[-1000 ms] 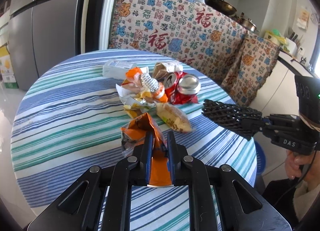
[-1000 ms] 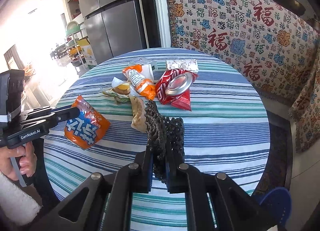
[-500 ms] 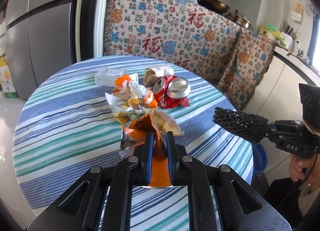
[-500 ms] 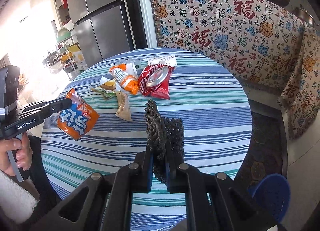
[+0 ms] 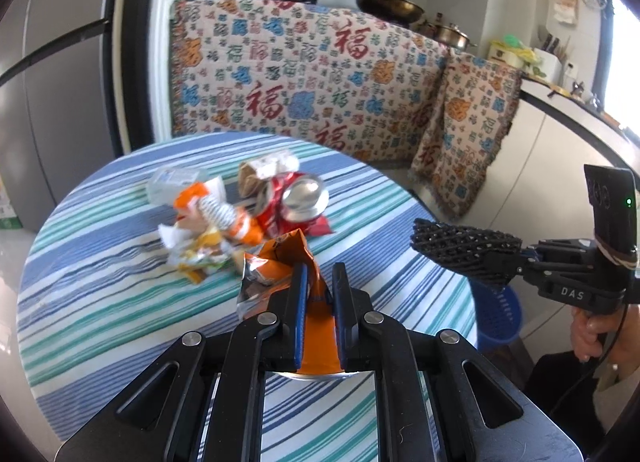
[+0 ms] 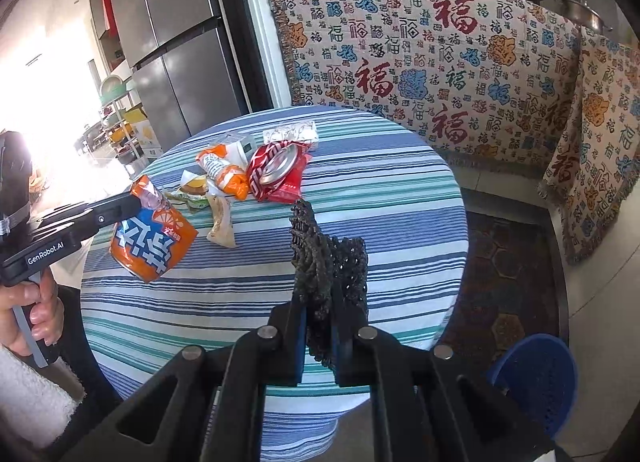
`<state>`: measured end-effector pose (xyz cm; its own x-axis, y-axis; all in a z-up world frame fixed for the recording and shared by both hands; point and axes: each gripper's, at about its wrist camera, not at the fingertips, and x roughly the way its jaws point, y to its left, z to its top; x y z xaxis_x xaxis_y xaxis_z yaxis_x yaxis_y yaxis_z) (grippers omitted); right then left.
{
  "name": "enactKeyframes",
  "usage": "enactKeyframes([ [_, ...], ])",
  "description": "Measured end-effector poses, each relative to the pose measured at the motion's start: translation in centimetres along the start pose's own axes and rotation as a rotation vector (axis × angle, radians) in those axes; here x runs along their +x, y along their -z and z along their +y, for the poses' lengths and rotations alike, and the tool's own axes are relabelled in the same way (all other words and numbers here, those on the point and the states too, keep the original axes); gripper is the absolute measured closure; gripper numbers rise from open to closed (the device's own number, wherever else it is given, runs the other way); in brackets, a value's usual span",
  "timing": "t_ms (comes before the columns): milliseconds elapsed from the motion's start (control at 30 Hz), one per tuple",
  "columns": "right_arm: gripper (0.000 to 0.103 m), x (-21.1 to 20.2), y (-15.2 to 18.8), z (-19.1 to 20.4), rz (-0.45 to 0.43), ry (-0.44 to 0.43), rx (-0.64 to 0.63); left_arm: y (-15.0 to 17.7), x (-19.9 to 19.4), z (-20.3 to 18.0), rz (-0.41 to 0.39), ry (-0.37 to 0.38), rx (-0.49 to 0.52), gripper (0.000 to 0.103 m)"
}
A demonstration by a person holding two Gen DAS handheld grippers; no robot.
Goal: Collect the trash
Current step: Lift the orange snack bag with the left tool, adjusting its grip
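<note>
My left gripper (image 5: pixel 320 276) is shut on an orange snack bag (image 5: pixel 280 258), which hangs clear above the striped round table (image 5: pixel 100 262). The right wrist view shows the same bag (image 6: pixel 152 242) held out at the left by that gripper (image 6: pixel 134 202). My right gripper (image 6: pixel 322 298) is shut on a crumpled black mesh piece (image 6: pixel 324 254), which sticks up between its fingers. The mesh (image 5: pixel 464 250) also shows at the right of the left wrist view. A pile of trash lies mid-table: a crushed red can (image 6: pixel 276 170), an orange wrapper (image 6: pixel 224 174) and pale wrappers (image 6: pixel 222 222).
A blue perforated bin (image 6: pixel 536 382) stands on the floor right of the table. A patterned cloth (image 6: pixel 420 62) covers the counter behind, with pots on top. A grey fridge (image 6: pixel 172 42) stands at the back left. A person's hands grip both handles.
Both grippers have drawn back from the pile and risen a little, each keeping its load. The orange bag now hangs higher over the table.
</note>
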<state>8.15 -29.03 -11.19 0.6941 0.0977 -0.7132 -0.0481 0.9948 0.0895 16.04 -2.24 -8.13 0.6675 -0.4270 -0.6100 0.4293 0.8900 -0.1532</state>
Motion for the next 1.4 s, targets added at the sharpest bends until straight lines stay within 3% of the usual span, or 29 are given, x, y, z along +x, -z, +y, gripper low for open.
enactKeyframes([
  [367, 0.094, -1.9, 1.4, -4.1, -0.015, 0.052, 0.072, -1.8, 2.0, -4.3, 0.005, 0.065, 0.051, 0.094],
  [967, 0.094, -1.6, 1.5, -4.8, -0.015, 0.05, 0.078, -2.6, 3.2, -4.6, 0.024, 0.067, 0.059, 0.094],
  [1233, 0.094, -1.0, 1.9, -4.4, 0.0, 0.045, 0.074, 0.1, 6.5, -3.2, 0.111, 0.071, 0.051, 0.093],
  [1300, 0.094, -1.0, 2.0, -4.2, 0.0, 0.041, 0.072, 0.5, 6.3, -3.0, 0.089, 0.094, 0.048, 0.092],
  [1367, 0.094, -0.9, 2.0, -4.1, 0.002, 0.039, 0.066, 0.5, 6.1, -3.2, 0.088, 0.084, 0.061, 0.089],
  [1400, 0.094, -0.8, 2.0, -4.0, 0.002, 0.038, 0.065, 0.5, 6.1, -3.2, 0.092, 0.083, 0.062, 0.074],
])
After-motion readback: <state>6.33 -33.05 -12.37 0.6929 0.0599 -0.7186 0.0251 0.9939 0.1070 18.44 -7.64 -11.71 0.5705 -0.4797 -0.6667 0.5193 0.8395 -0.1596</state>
